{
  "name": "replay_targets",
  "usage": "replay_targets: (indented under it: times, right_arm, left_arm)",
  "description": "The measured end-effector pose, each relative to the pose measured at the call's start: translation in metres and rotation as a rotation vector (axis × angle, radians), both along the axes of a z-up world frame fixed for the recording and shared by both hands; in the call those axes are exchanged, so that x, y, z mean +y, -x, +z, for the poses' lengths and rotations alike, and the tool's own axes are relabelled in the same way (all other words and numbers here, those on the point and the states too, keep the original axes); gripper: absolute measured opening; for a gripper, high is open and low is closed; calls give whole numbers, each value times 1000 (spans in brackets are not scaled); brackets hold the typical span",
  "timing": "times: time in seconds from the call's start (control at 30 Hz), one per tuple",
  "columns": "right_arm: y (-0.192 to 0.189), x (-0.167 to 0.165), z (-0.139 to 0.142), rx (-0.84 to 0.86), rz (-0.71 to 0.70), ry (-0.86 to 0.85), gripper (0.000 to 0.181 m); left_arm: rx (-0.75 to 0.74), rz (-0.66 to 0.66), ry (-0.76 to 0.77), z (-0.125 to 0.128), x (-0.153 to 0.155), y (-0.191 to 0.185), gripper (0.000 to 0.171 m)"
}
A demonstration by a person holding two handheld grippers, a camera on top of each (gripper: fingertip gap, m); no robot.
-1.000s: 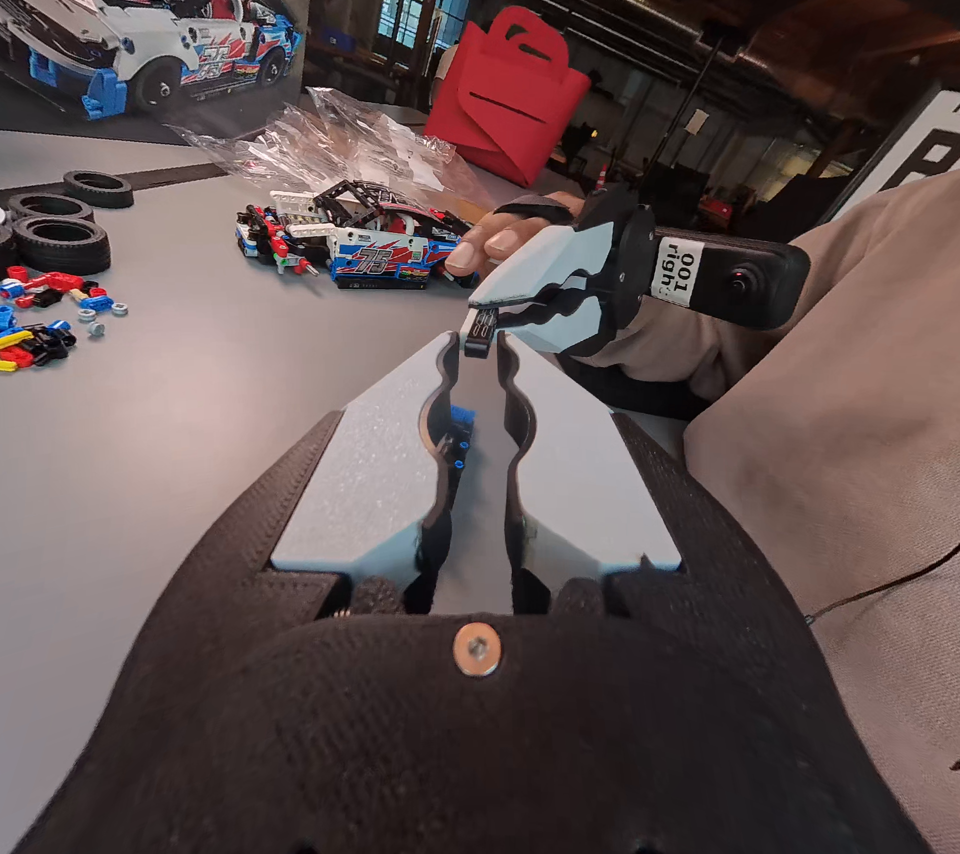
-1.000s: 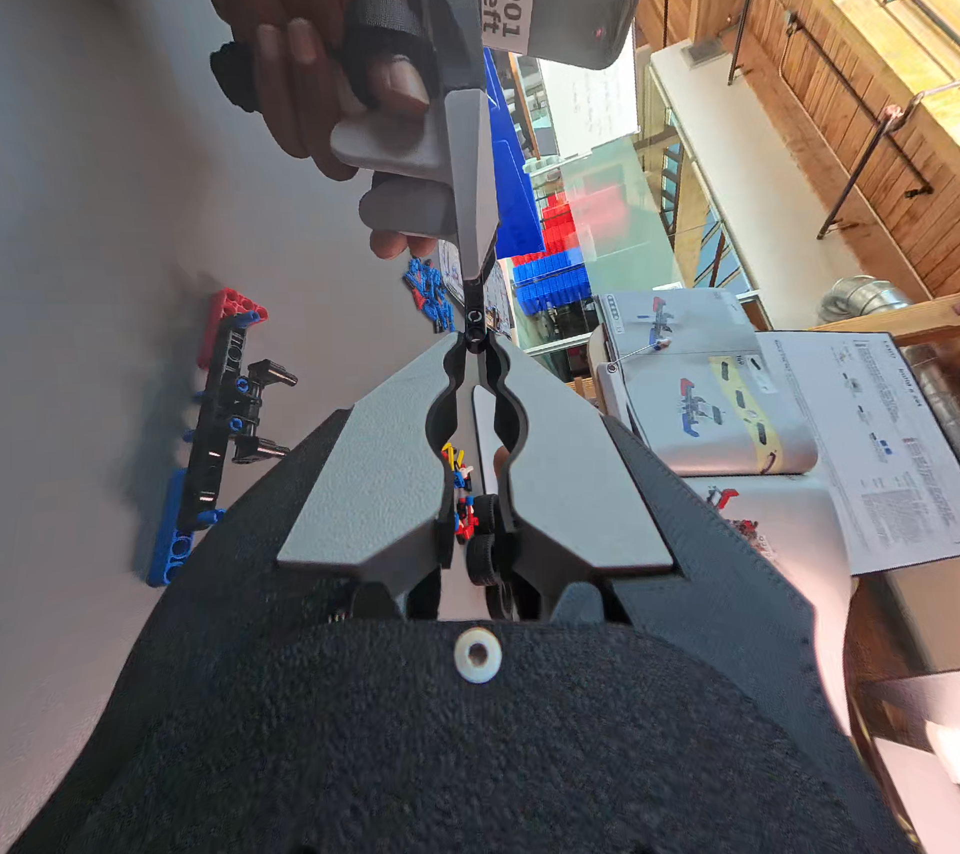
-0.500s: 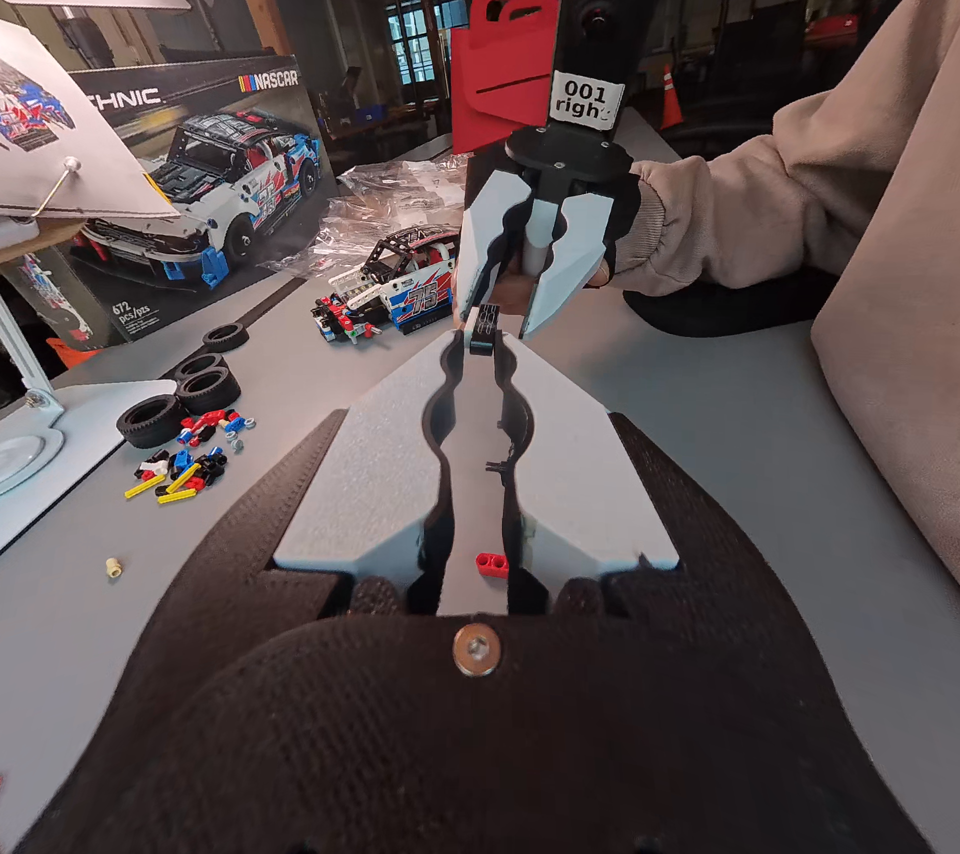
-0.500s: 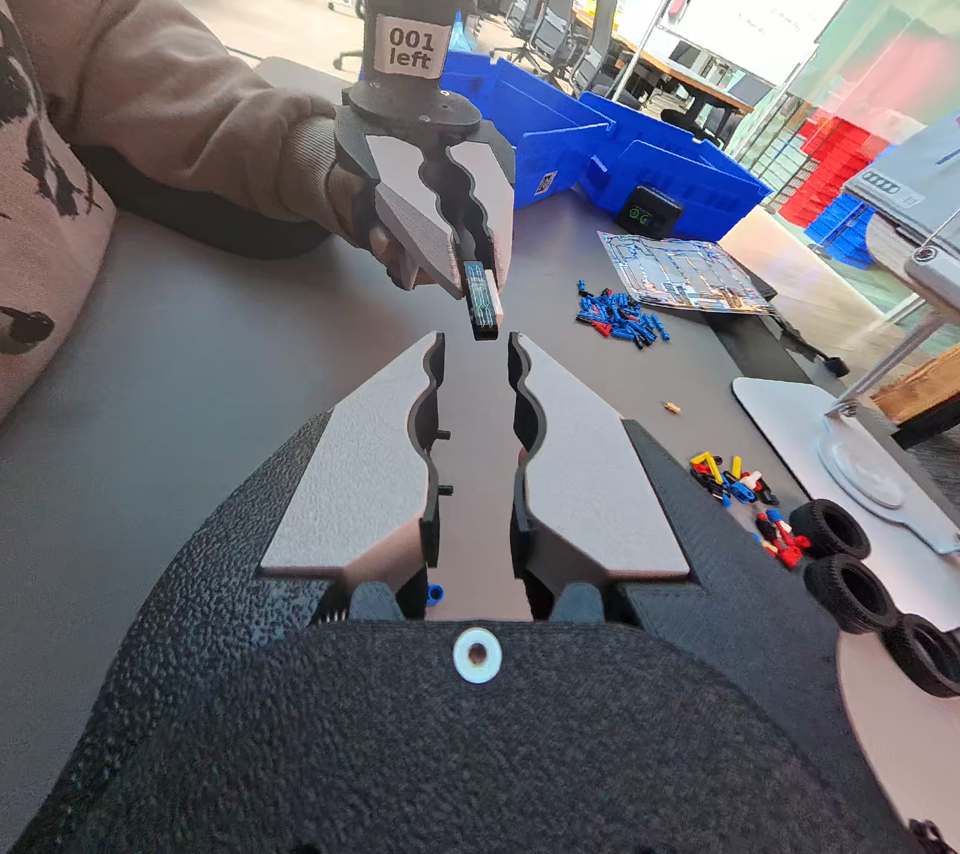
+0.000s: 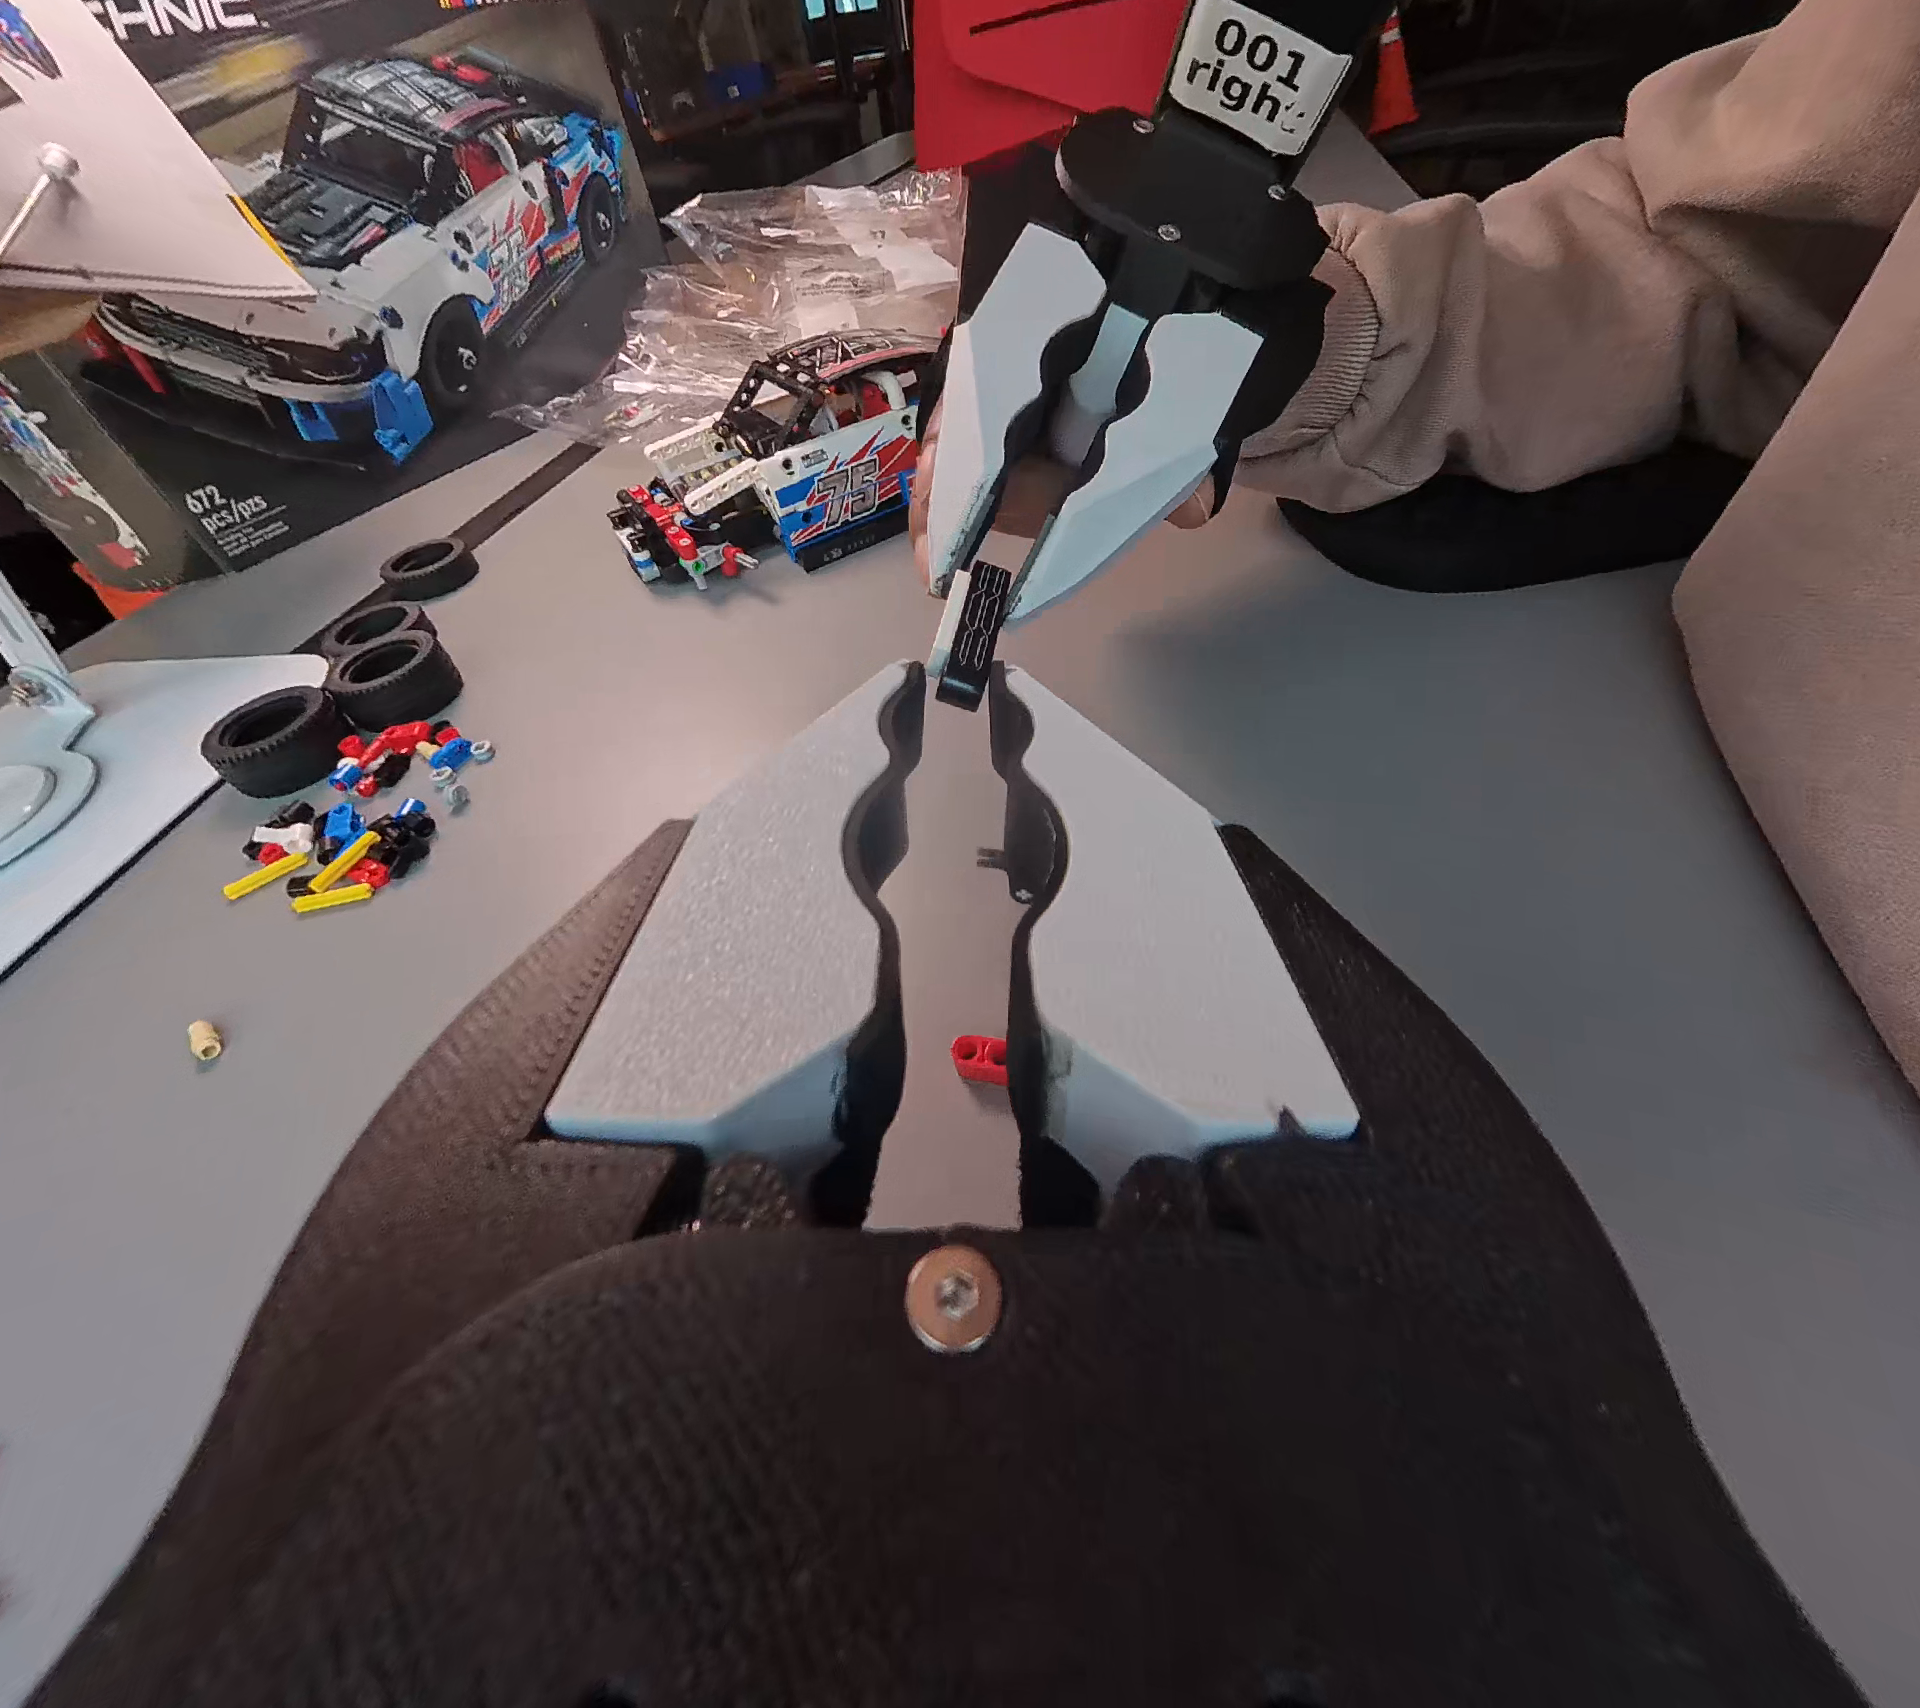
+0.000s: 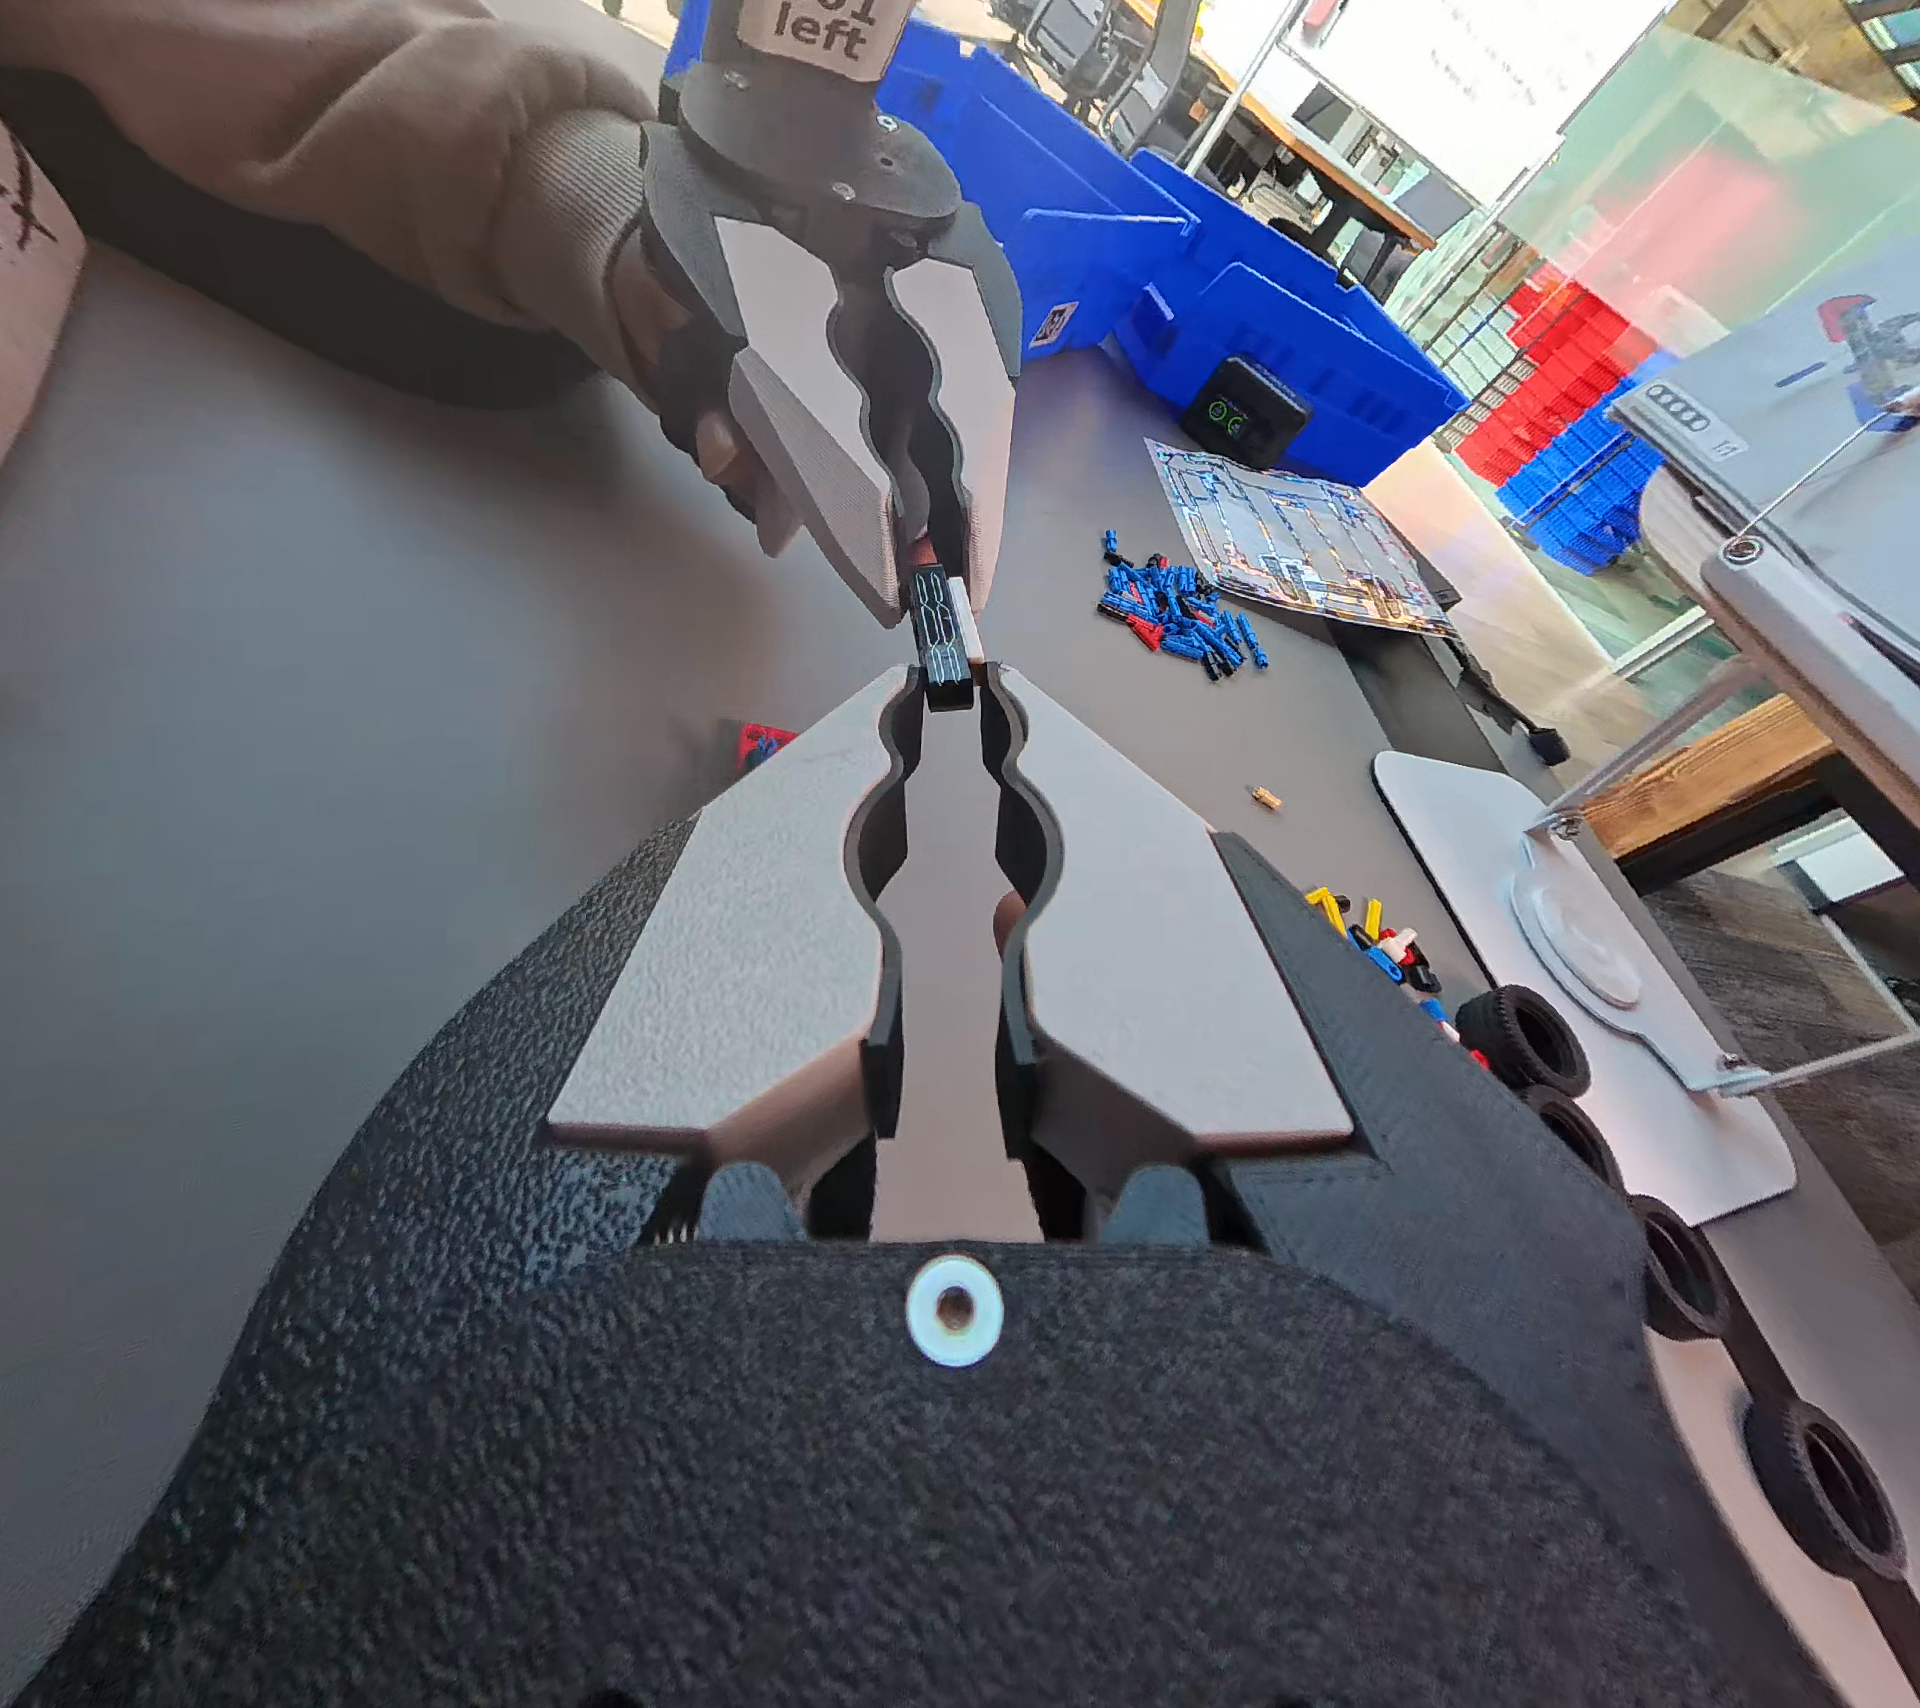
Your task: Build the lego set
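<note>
- Above the grey table (image 5: 1351, 827), my left gripper (image 5: 956, 671) pinches one end of a small black piece (image 5: 971, 635).
- My right gripper (image 6: 951, 671) pinches its other end, fingers nearly closed.

We see a small flat black plastic piece (image 5: 975, 632) with a thin pale line pattern and a white edge. Behind it, the half-built toy car (image 5: 792, 469) is white with blue and red streaks — beside that car, black rubber tyres (image 5: 353, 694).
</note>
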State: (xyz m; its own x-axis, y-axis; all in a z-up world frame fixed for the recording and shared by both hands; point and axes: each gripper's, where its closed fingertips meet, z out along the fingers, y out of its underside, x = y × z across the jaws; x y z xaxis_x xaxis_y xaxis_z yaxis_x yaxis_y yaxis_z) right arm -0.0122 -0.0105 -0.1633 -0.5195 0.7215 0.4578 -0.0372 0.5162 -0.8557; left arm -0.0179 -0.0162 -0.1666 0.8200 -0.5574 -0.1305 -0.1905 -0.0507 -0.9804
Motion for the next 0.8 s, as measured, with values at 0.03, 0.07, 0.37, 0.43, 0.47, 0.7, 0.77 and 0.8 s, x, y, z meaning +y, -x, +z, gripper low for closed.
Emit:
replay_targets:
  times: [0.03, 0.07, 0.37, 0.43, 0.47, 0.7, 0.77, 0.8]
  right_arm:
    - [0, 1, -2, -5, 2, -6, 9]
    - [0, 1, -4, -11, 2, -7, 9]
    - [1, 9, -22, -96, -12, -7, 9]
    - [0, 10, -24, -113, -5, 6, 9]
    - [-1, 10, -24, -119, -2, 15, 9]
    - [-4, 13, -23, -144, 10, 49, 7]
    - [-5, 13, -23, -145, 11, 61, 6]
    - [-5, 13, -22, -147, 13, 68, 6]
  left_arm:
    - [-7, -3, 19, -3, 0, 0, 10]
    - [-12, -2, 33, -5, 1, 0, 10]
    - [7, 15, 128, -24, 8, 2, 8]
    - [10, 9, 130, -25, 8, 1, 8]
    - [9, 10, 129, -25, 9, 1, 8]
    - [28, 21, 129, -28, 11, 1, 8]
    - [23, 23, 128, -28, 11, 2, 8]
    - [20, 24, 131, -28, 10, 2, 8]
